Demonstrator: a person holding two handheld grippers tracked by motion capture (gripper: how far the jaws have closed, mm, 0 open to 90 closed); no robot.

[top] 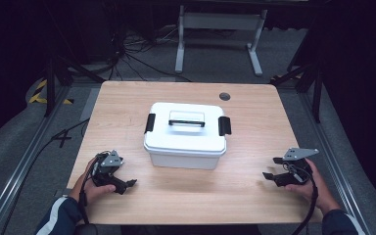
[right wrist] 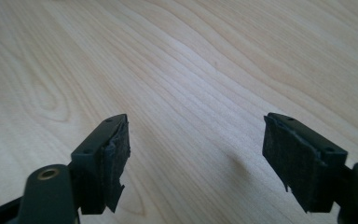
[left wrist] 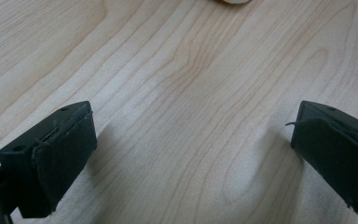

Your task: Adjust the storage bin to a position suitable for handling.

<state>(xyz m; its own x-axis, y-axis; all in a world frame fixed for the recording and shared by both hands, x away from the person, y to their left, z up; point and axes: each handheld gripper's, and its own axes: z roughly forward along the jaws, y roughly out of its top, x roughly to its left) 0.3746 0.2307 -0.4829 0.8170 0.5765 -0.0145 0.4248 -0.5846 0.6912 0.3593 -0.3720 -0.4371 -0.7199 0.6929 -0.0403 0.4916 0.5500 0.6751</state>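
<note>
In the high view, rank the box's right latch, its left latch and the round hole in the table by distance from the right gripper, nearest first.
From the right gripper:
1. Right latch, on the box's near side.
2. Round hole, at the table's far edge.
3. Left latch, on the box's other end.

A light wooden table with a small dark round grommet near its far edge stands on grey carpet. Beyond it, a white metal frame rests on two feet, and black cables sprawl across the floor to its left — the surroundings fall off into darkness. Yellow-and-black hazard tape marks the floor at the left, beside a metal rail.
</note>
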